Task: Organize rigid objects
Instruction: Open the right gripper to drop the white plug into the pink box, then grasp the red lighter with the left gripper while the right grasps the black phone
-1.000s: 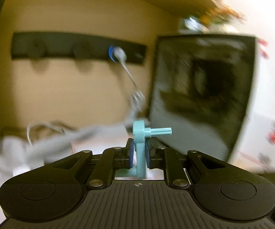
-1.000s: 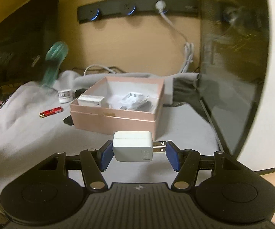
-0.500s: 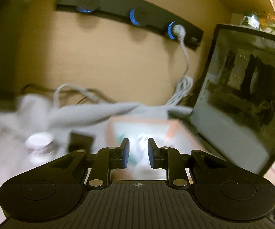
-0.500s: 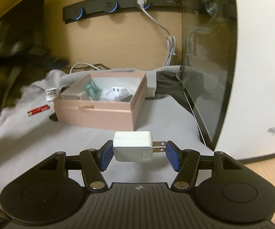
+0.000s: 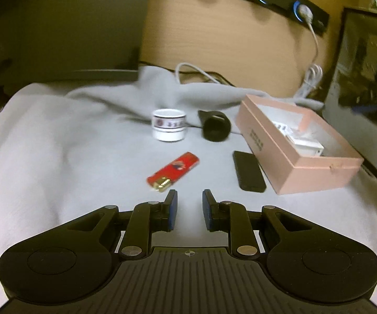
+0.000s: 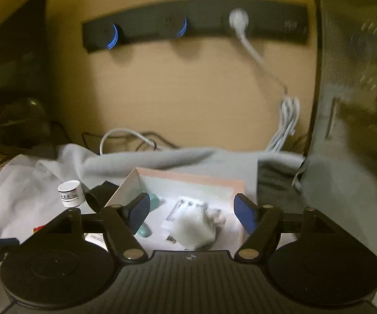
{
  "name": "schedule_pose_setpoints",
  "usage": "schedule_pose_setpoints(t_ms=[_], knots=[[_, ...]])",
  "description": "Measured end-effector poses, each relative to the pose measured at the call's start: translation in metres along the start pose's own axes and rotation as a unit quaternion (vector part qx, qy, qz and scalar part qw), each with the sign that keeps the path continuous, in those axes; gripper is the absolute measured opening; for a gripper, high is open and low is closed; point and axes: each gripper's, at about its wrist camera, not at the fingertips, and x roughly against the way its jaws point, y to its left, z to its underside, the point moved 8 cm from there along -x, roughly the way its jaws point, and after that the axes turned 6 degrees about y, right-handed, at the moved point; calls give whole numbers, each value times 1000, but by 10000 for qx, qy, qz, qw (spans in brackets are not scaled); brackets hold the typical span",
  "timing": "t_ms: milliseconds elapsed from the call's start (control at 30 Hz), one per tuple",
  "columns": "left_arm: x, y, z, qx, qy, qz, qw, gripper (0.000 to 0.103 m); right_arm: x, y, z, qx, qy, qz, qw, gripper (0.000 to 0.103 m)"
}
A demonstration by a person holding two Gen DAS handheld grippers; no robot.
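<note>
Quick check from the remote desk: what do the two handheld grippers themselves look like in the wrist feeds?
Both match. The left gripper and the right gripper have black linkage fingers with blue pads, silver pivot pins, two round black discs at the base and a ribbed dark grey body bearing a small crosshair mark. No cables, hands or sleeves show.

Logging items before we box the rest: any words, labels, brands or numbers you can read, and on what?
None can be read.
White jar: a printed band with an emblem, too blurred.
Red lighter: a picture, no legible words.
Pink box: dark marks on its side wall, too small.
Power strip: pale marking, blurred.
</note>
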Motion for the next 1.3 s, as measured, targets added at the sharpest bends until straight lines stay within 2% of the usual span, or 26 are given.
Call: schedule_pose_setpoints(t_ms=[133,300,400,500,633,800,900,1067,1167,1300], knots=[[-10,0,-7,163,12,273,9995,23,-3,30,31,246,116,-153,9995,71],[-35,-27,-21,79,87,739,9972,23,14,57,81,696,117,-125,9974,71],[-58,-43,-37,43,29,796,9968,23,24,67,104,1019,82,17,9948,71],[-90,-58,-54,149,210,874,9958,23,28,72,125,1151,111,90,9932,71],[-129,-76,-68,31,411,769,9962,23,22,71,146,922,327,-24,9952,71],[-166,-78,-78,-105,612,386,9973,19,17,74,158,879,526,-164,9946,71],[-164,-79,-75,-290,704,503,9958,18,18,79,161,993,541,-241,9933,71],[-138,-85,-50,-647,880,785,9909,18,15,85,160,1002,561,-394,9926,71],[-119,-84,-33,-414,976,978,9895,18,12,101,157,1025,616,-607,9910,71],[-95,-76,-15,200,1147,1242,9854,17,4,131,154,960,771,-1045,9869,71]])
